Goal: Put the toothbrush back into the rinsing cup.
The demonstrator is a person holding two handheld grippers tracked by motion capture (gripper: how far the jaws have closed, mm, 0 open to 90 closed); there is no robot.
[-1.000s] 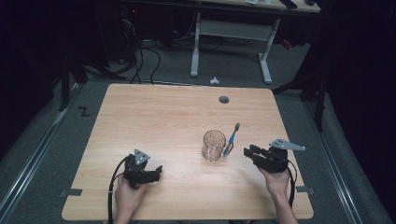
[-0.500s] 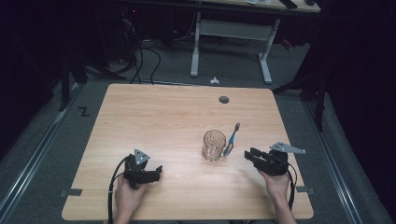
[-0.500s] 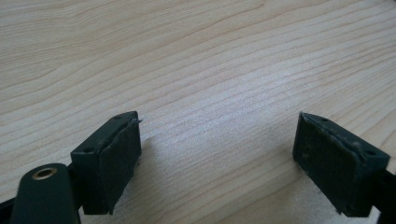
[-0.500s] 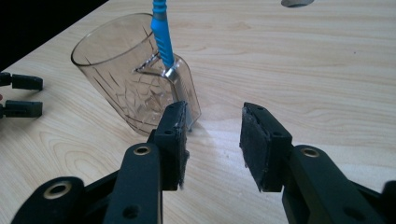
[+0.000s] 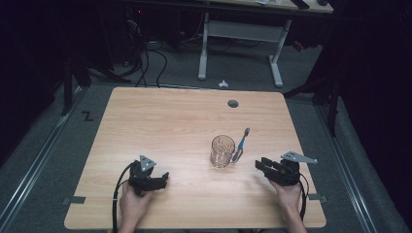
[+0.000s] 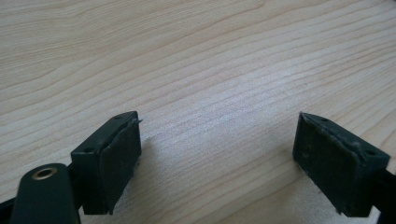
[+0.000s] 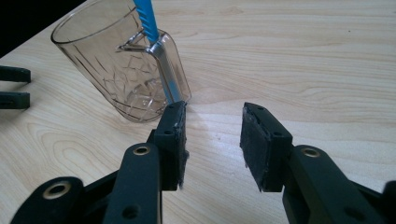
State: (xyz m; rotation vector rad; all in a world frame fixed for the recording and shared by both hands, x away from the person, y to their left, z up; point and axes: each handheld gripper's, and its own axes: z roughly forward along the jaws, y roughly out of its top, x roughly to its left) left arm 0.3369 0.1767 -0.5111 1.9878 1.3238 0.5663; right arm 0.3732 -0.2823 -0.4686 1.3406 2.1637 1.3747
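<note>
In the right gripper view, the toothbrush (image 7: 148, 25) runs off the top edge of the frame, so its upper end is cut off. The lower end of its handle is half hidden behind the jaw left of centre. The glass (image 7: 122, 70) loses a sliver of its rim at the top edge. At the far left edge, dark jaws show only as tips.

In the high view, a small white object (image 5: 223, 83) on the floor beyond the surface (image 5: 160, 126) is too small to identify. The person's forearms are cut off by the bottom edge.
</note>
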